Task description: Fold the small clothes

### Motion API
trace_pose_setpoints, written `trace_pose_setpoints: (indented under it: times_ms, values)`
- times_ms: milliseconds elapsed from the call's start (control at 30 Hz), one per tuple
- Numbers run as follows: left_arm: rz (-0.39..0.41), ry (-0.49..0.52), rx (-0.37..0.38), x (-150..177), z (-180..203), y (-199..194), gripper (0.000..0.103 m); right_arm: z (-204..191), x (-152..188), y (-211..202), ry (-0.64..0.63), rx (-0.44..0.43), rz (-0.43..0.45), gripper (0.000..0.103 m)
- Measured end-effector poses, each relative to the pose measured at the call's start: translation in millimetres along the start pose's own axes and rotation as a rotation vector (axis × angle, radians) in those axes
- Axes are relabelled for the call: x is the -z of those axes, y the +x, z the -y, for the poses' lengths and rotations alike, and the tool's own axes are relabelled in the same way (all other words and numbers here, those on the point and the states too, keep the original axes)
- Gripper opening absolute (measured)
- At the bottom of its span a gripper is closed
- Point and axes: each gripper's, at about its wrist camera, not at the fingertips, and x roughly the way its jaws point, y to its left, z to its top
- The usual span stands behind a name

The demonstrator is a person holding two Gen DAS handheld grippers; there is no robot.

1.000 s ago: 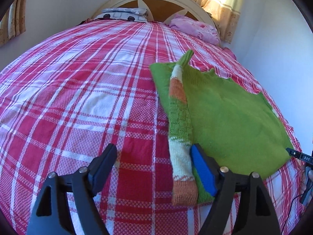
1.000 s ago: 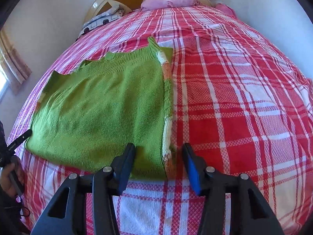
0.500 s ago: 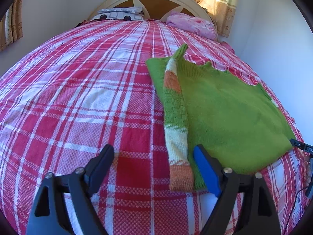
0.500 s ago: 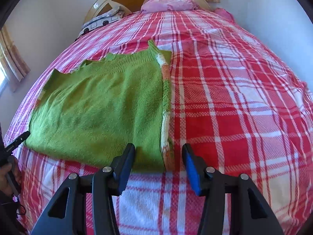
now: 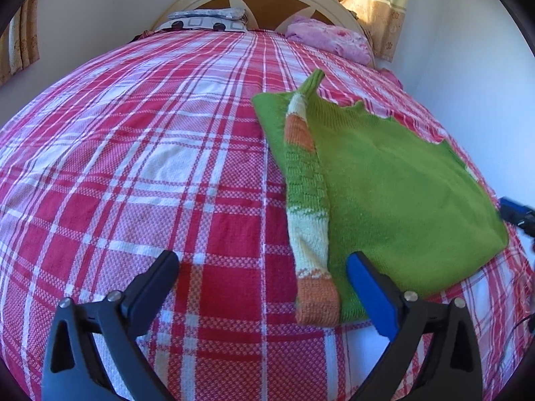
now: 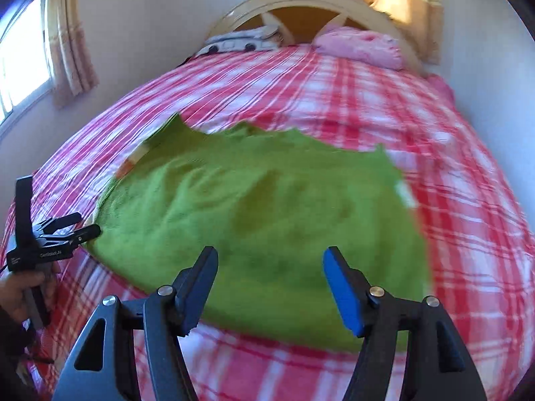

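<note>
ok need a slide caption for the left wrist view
Open left gripper hovers over a green sweater, striped sleeve folded in, on a red plaid bed.

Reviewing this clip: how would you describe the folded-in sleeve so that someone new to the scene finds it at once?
Start at the bed with the red and white plaid cover. A green knitted sweater lies flat on it. The sleeve is the long strip folded along the sweater's edge nearest the bare plaid; it alone has cream and orange bands, ending in an orange cuff.
</note>
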Motion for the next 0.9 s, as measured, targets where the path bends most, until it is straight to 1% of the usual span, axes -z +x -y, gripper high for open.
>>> trace_pose_setpoints:
  times_ms: [67,100,133,167,200,267,333,367,400,433,500,567,600,633,667,733,767,800,833,867,900]
  values:
    - [0.019,-0.021,0.011,1.5,-3.4,-4.4,0.103,-13.1,5.1,20.2,-0.015,-0.039,-0.065,0.066]
    - [0.032,-0.034,0.013,1.4,-5.2,-7.6,0.103,-23.7,10.9,30.3,-0.050,-0.055,-0.111,0.066]
    - [0.061,-0.055,0.022,0.2,-7.7,-15.1,0.103,-31.8,15.2,30.1,-0.083,-0.042,-0.106,0.066]
    - [0.074,-0.063,0.033,-1.9,-9.2,-18.5,0.103,-34.9,17.1,27.4,-0.111,-0.029,-0.090,0.066]
    - [0.086,-0.066,0.046,-6.6,-10.2,-22.0,0.103,-33.4,16.7,25.5,-0.115,-0.035,-0.081,0.066]
    - [0.103,-0.047,0.051,-20.9,-8.5,-23.9,0.103,-22.6,11.8,23.4,-0.076,-0.043,-0.062,0.066]
    - [0.105,0.002,0.038,-43.0,0.0,-16.7,0.103,-17.5,8.2,29.1,-0.058,-0.016,-0.074,0.066]
    - [0.108,0.021,0.033,-53.8,4.2,-10.7,0.103,-16.2,8.0,33.0,-0.051,-0.016,-0.085,0.066]
    - [0.110,0.030,0.028,-61.6,5.9,-5.5,0.103,-16.9,9.5,37.6,-0.047,-0.014,-0.093,0.067]
    - [0.103,0.040,0.017,-75.9,11.2,5.8,0.103,-18.1,11.5,41.0,-0.054,-0.003,-0.095,0.068]
    - [0.081,0.048,0.014,-90.5,15.8,22.9,0.103,-28.0,22.2,43.7,-0.099,0.038,-0.066,0.071]
    - [0.058,0.068,-0.037,-104.8,20.8,47.1,0.103,-29.2,27.9,41.5,-0.096,0.045,-0.030,0.071]
    - [0.045,0.077,-0.093,-110.1,20.5,61.9,0.103,-26.9,29.3,41.2,-0.085,0.038,-0.018,0.072]
    - [0.038,0.081,-0.134,-111.2,18.9,68.2,0.103,-25.2,31.1,40.9,-0.078,0.029,-0.006,0.072]
    - [0.025,0.066,-0.203,-114.6,11.7,80.1,0.103,-23.5,33.3,40.5,-0.072,0.020,0.006,0.072]
    - [0.025,-0.007,-0.205,-119.2,-8.3,89.6,0.103,-23.0,34.7,39.8,-0.069,0.015,0.010,0.072]
    - [0.021,-0.084,-0.208,-120.1,-23.8,90.6,0.103,-24.0,35.0,39.6,-0.070,0.016,0.010,0.072]
    - [0.018,-0.147,-0.204,-118.6,-34.9,89.4,0.103,-24.6,34.6,40.2,-0.073,0.018,0.009,0.072]
    - [0.020,-0.202,-0.165,-115.0,-44.4,86.4,0.103,-24.9,34.0,41.1,-0.074,0.017,0.007,0.073]
    - [0.030,-0.218,-0.127,-110.9,-49.1,81.8,0.103,-25.3,32.6,39.5,-0.078,0.014,0.005,0.073]
    - [0.031,-0.205,-0.109,-107.1,-49.1,76.5,0.103,-25.7,30.9,37.3,-0.086,0.010,0.006,0.073]
